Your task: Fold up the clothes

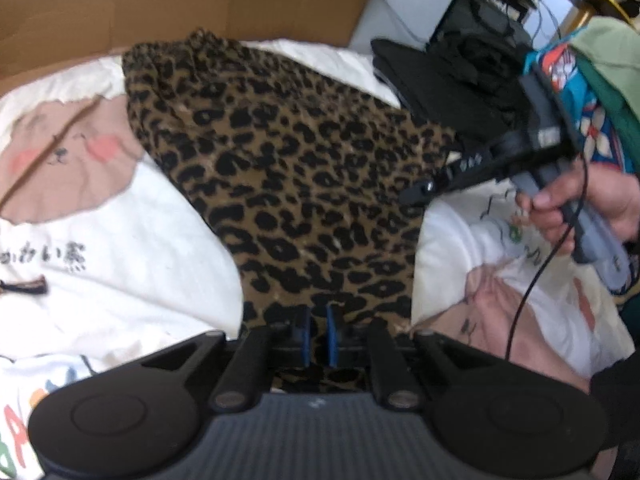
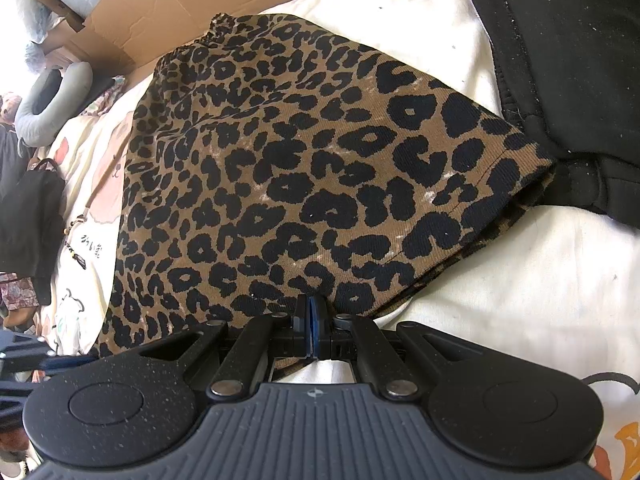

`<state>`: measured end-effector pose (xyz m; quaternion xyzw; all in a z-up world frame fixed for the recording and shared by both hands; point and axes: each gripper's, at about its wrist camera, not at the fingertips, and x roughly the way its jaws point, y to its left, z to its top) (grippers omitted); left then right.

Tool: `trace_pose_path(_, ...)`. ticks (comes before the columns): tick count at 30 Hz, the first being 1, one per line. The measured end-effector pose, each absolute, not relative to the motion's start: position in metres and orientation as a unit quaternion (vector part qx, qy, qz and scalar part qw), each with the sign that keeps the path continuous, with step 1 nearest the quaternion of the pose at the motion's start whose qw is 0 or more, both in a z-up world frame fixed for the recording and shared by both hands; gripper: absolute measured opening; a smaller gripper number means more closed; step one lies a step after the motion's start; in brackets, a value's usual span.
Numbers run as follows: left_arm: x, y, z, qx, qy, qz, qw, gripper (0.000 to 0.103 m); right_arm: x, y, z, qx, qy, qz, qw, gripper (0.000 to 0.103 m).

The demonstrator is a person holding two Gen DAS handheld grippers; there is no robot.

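Leopard cloth [image 2: 304, 168] at both grippers' tips

Right gripper [image 2: 311, 322] pinches its near hem; left gripper [image 1: 319, 330] stands slightly parted over the cloth, the grip unclear in the blur.

Both wrist views look steeply down, close over the same leopard-print garment [image 1: 304, 184] on the white bedding [image 2: 520, 280].

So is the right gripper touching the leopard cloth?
Touching. In the right wrist view, the right gripper has its blue fingers pinched shut on the near edge of the leopard cloth.
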<state>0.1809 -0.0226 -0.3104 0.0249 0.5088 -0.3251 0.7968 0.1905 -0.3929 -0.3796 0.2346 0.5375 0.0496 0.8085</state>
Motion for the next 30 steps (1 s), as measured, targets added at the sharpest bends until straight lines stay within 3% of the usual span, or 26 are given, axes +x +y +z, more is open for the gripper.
trace_pose_path(10, 0.165, -0.017, -0.326, 0.011, 0.544, -0.322, 0.775, 0.009, 0.189, -0.394, -0.38, 0.235, 0.535, 0.055, 0.81, 0.004)
trace_pose_path(19, 0.161, -0.005, -0.305, 0.007, 0.521, -0.313, 0.794, 0.009, 0.188, -0.394, -0.381, 0.235, 0.534, 0.054, 0.81, 0.004)
trace_pose_path(24, 0.175, 0.009, -0.302, 0.0, 0.512, -0.273, 0.814, 0.028, 0.189, -0.393, -0.38, 0.233, 0.535, 0.052, 0.81, 0.004)
trace_pose_path(30, 0.185, 0.017, -0.315, -0.02, 0.533, -0.255, 0.806, 0.037, 0.189, -0.392, -0.38, 0.232, 0.535, 0.052, 0.811, 0.004)
